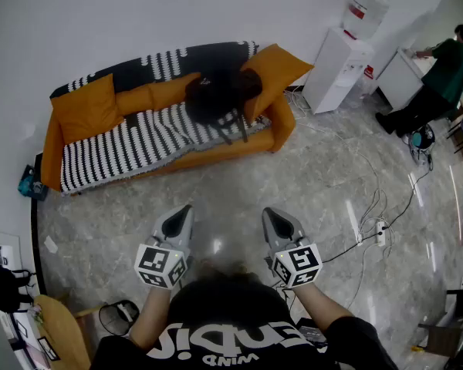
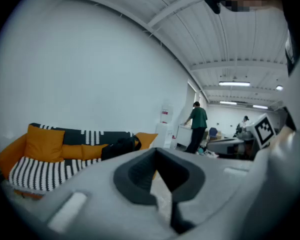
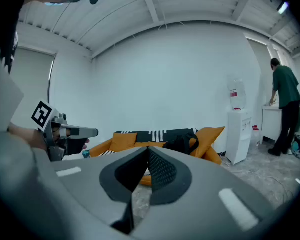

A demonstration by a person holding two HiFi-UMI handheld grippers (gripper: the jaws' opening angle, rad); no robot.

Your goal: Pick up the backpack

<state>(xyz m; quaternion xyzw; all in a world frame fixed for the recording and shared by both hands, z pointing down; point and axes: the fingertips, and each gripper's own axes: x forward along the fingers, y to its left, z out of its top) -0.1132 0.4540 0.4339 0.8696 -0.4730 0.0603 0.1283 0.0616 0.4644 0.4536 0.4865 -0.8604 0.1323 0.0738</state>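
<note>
A black backpack (image 1: 220, 95) lies on the orange sofa (image 1: 92, 106), against the cushions right of its middle, with straps hanging over the seat front. The backpack (image 2: 119, 147) shows small in the left gripper view, and the backpack (image 3: 182, 141) sits beyond the jaws in the right gripper view. My left gripper (image 1: 187, 208) and right gripper (image 1: 268, 211) are held side by side over the marble floor, well short of the sofa. Both point toward it. Each has its jaws shut with nothing between them.
A black-and-white striped blanket (image 1: 131, 141) covers the sofa seat. A white water dispenser (image 1: 338, 68) stands right of the sofa. A person in a green shirt (image 1: 440, 79) works at the far right. Cables and a power strip (image 1: 380, 232) lie on the floor at right. A wooden chair (image 1: 62, 334) is at bottom left.
</note>
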